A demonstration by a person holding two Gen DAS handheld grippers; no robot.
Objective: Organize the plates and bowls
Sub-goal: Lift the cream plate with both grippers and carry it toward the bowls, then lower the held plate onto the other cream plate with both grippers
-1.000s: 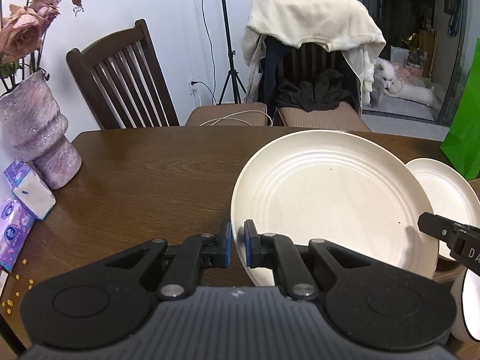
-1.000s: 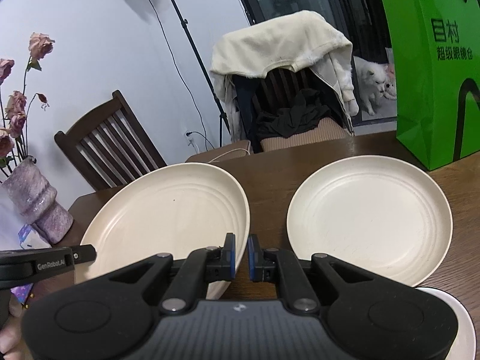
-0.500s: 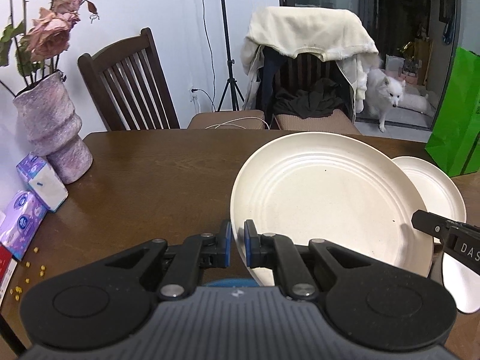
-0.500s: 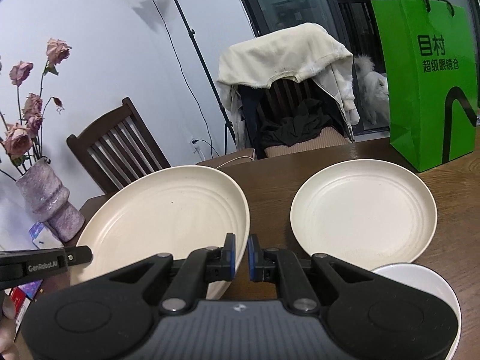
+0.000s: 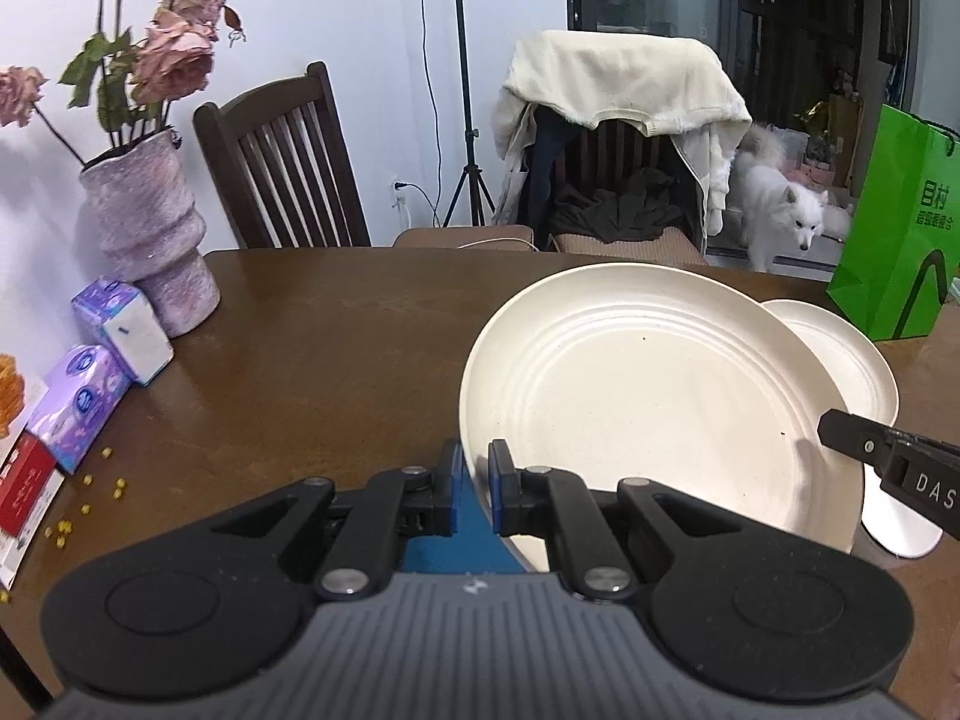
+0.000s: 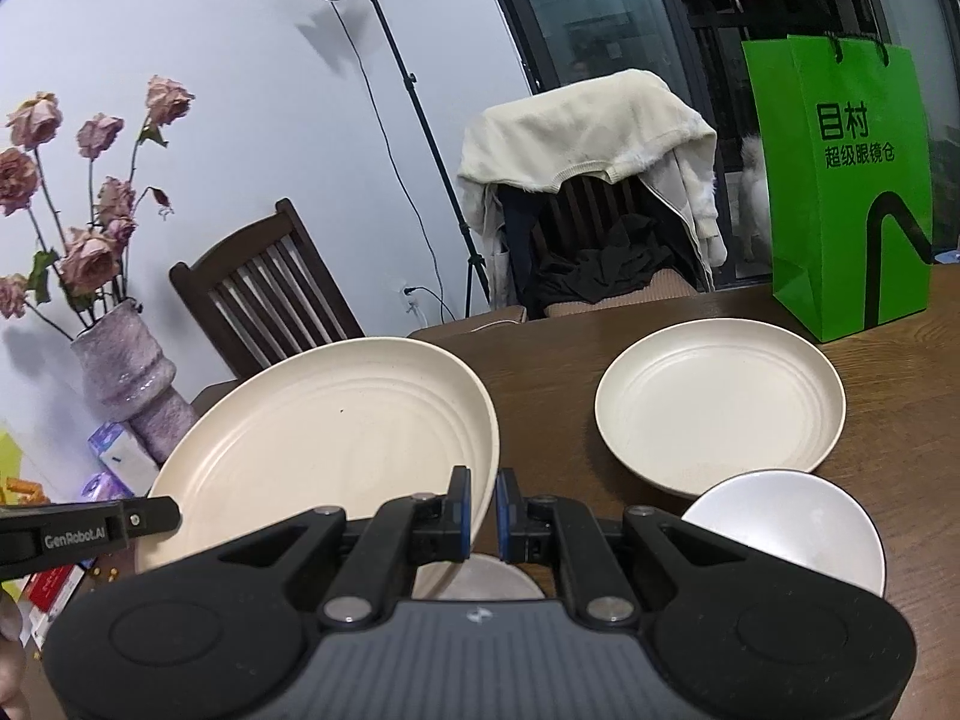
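Left gripper (image 5: pixel 474 495), right gripper (image 6: pixel 482 513): jaws clamped on opposite rims, angled down.

A home dining room: wooden table (image 5: pixel 336 348), slatted chairs (image 5: pixel 282 162), vase of dried roses (image 5: pixel 144 222), white dog (image 5: pixel 780 210) by the doorway.

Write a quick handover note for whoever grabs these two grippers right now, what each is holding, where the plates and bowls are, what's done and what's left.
Left gripper: shut on the near rim of the big cream plate.
Right gripper: shut on the same plate's opposite rim. The plate is held tilted above the table between the two.
Smaller cream plate: flat on the table near the green bag.
White bowl: on the table just in front of that plate; another dish shows under the right gripper.
Done: big plate picked up.
Left: set it down, probably with the smaller plate, then gather the bowls.
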